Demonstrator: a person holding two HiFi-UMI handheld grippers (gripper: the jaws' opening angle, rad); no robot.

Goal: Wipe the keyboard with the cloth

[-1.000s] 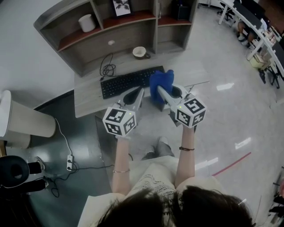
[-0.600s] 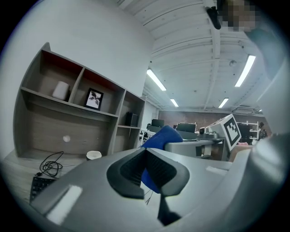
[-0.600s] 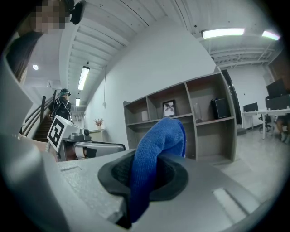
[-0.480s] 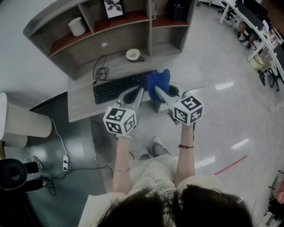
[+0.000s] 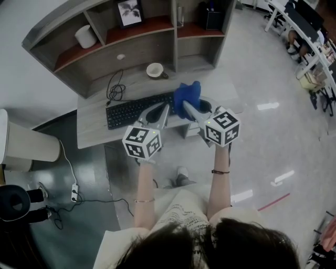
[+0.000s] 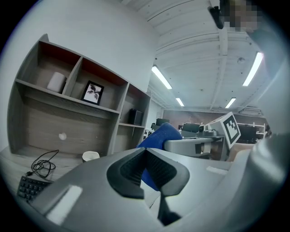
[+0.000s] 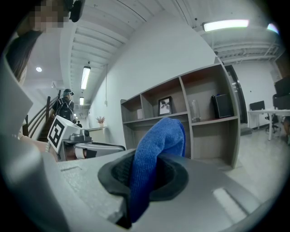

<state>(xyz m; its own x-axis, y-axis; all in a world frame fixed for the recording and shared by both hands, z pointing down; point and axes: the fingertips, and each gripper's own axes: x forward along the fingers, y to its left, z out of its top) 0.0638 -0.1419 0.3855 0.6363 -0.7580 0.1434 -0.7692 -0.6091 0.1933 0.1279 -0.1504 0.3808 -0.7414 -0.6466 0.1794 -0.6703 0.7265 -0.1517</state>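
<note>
The black keyboard (image 5: 135, 109) lies on the grey desk (image 5: 92, 131), with its left end showing in the left gripper view as well (image 6: 29, 186). My right gripper (image 5: 192, 109) (image 7: 153, 168) is shut on the blue cloth (image 5: 187, 93) (image 7: 159, 138), which stands up out of its jaws over the keyboard's right end. Close beside it on the left, my left gripper (image 5: 158, 110) (image 6: 146, 154) is shut with nothing between its pads; the cloth (image 6: 159, 135) shows just beyond it. Both are held above the desk's front right.
A white cup (image 5: 155, 70) and a coiled black cable (image 5: 114, 88) sit behind the keyboard. The shelf unit (image 5: 142, 32) holds a white jar (image 5: 84, 35), a framed picture (image 5: 128, 11) and a dark box (image 5: 212, 19). A pale bin (image 5: 26, 143) stands left of the desk.
The desk and keyboard have slid left and up in the head view. Both grippers stay side by side, and the cloth remains gripped by the right one.
</note>
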